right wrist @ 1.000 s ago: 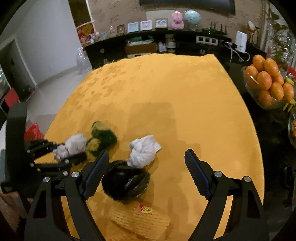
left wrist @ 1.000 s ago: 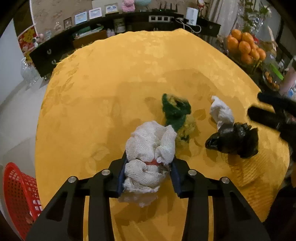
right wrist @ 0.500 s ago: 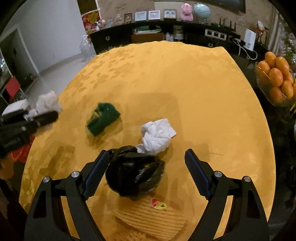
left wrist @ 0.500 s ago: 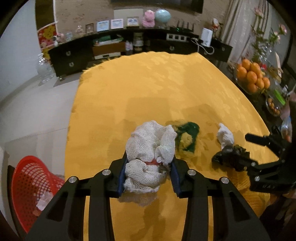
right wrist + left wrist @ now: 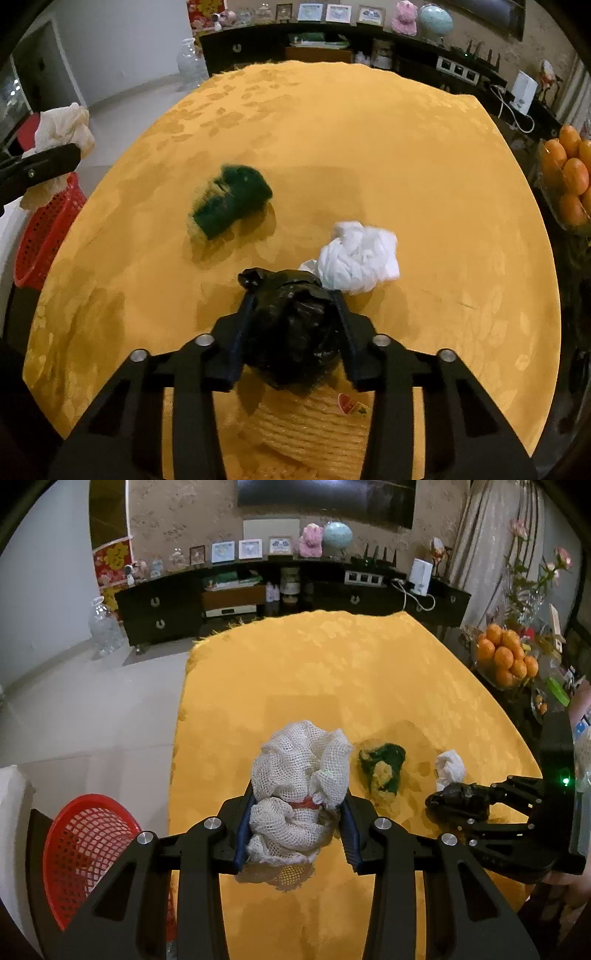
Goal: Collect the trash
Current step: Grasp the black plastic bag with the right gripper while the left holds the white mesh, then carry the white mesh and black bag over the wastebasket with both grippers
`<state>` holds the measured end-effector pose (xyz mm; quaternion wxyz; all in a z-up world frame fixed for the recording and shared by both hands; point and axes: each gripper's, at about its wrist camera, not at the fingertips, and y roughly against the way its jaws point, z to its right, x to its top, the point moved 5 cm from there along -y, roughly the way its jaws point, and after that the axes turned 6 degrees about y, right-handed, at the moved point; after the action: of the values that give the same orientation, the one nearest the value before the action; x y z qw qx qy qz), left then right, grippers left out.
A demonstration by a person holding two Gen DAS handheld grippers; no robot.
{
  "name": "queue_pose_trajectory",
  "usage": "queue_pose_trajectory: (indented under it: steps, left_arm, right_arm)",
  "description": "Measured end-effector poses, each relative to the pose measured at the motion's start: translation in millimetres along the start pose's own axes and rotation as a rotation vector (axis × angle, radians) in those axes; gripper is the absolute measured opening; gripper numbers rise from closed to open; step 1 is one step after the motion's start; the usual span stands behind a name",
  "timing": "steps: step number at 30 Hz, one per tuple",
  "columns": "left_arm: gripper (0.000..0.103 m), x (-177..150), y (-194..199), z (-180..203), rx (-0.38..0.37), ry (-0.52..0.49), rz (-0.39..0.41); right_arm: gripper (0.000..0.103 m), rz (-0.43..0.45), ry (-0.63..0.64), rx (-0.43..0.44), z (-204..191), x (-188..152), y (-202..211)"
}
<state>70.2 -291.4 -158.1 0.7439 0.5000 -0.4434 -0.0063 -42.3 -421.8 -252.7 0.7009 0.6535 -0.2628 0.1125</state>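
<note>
**Inspector A:** How is the trash recorded?

**Inspector B:** A crumpled white mesh cloth [image 5: 300, 794] with a red band at its middle is noted, bunched into a loose ball. A wrinkled, glossy black plastic bag [image 5: 291, 328] is also noted. A green and yellow scouring sponge [image 5: 229, 206] and a crumpled white bag [image 5: 358, 256] are seen lying on the table.

**Inspector A:** And the surface and room?

**Inspector B:** A table covered by a yellow patterned tablecloth [image 5: 369, 147] is observed. A red perforated basket [image 5: 86, 849] is placed on the floor beside the table's left edge. A dark sideboard [image 5: 288, 590] with framed pictures is set against the far wall, and a bowl of oranges [image 5: 504, 661] is seen at the right.

**Inspector A:** Positions relative to the claws?

**Inspector B:** The mesh cloth is clamped between the jaws of the left gripper [image 5: 297, 830], held above the table's near left part. The black bag is pinched between the jaws of the right gripper [image 5: 293, 325], just beside the white bag and over a ribbed yellow foam sleeve [image 5: 314, 424].
</note>
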Motion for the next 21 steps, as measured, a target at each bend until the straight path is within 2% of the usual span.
queue_pose_trajectory:
  steps: [8,14,21]
  left_arm:
    - [0.037,9.7,24.6,-7.5,0.008,0.015,0.065]
    - [0.037,17.7,42.2,-10.8,0.014,0.020,0.110]
    - [0.037,26.1,65.6,-19.5,0.036,0.030,0.172]
  right_arm:
    - [0.036,0.150,-0.086,0.058,16.3,19.3,53.0]
    - [0.036,0.234,-0.108,0.036,25.5,31.5,90.5]
    - [0.036,0.290,-0.118,0.018,30.2,46.5,121.7]
